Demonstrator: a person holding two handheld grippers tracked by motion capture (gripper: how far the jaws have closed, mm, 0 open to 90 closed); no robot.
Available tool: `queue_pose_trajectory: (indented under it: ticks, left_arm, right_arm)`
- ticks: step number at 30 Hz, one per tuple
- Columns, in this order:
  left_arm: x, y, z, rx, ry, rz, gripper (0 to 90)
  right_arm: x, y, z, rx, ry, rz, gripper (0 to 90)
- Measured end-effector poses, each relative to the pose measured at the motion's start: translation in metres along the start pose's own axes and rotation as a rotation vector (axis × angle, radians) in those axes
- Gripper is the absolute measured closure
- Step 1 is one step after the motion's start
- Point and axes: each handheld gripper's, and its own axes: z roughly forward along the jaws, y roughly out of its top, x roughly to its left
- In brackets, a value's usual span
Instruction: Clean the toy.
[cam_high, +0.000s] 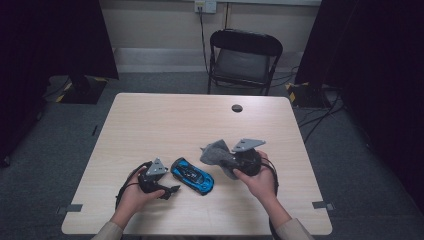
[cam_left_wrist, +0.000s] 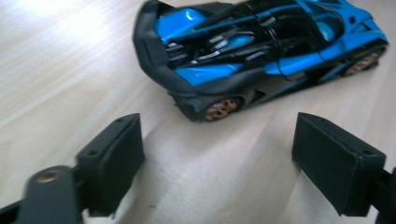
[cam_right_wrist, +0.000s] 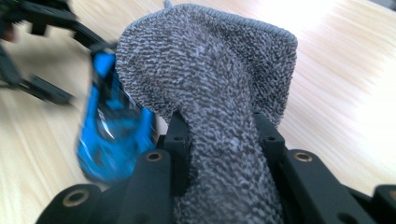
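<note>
Right gripper (cam_high: 226, 161), jaws clamped on grey knitted cloth (cam_high: 216, 154); left gripper (cam_high: 172, 190), jaws wide, beside blue-and-black toy car (cam_high: 192, 175) on pale wooden tabletop (cam_high: 165, 120). Risk: unheld car may roll if wiped.

No legible text, label, brand, number or sign was found on any surface inspected.

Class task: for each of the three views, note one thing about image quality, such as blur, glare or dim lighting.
High view: dim, dark corners. Left gripper view: blue toy car slightly soft, glare on the table. Right gripper view: grey cloth sharp, car smeared by motion blur.
</note>
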Motion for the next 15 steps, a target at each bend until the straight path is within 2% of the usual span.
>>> queue_pose_trajectory:
  ticks: [3, 4, 6, 8, 10, 12, 15]
  left_arm:
    - [0.002, 0.004, -0.002, -0.022, 0.004, -0.002, 17.7]
    - [0.002, 0.006, -0.004, -0.027, -0.002, -0.003, 17.8]
    - [0.003, 0.008, -0.008, -0.049, -0.016, -0.029, 17.9]
    - [0.004, 0.011, -0.011, -0.063, -0.015, -0.024, 20.0]
    - [0.003, 0.012, -0.011, -0.059, -0.009, -0.009, 22.9]
    - [0.002, 0.011, -0.007, -0.030, 0.000, -0.029, 24.2]
    - [0.002, 0.011, -0.001, -0.029, 0.003, -0.038, 25.6]
  right_arm:
    - [0.014, 0.016, 0.014, -0.002, 0.030, -0.023, 65.8]
    - [0.022, 0.024, 0.024, 0.010, 0.038, -0.042, 65.8]
    - [0.025, 0.026, 0.029, 0.019, 0.040, -0.049, 65.8]
    - [0.030, 0.029, 0.037, 0.025, 0.047, -0.052, 65.8]
    - [0.035, 0.031, 0.043, 0.021, 0.058, -0.047, 65.8]
    - [0.040, 0.032, 0.049, 0.027, 0.064, -0.046, 65.8]
    - [0.049, 0.033, 0.059, 0.052, 0.072, -0.073, 65.8]
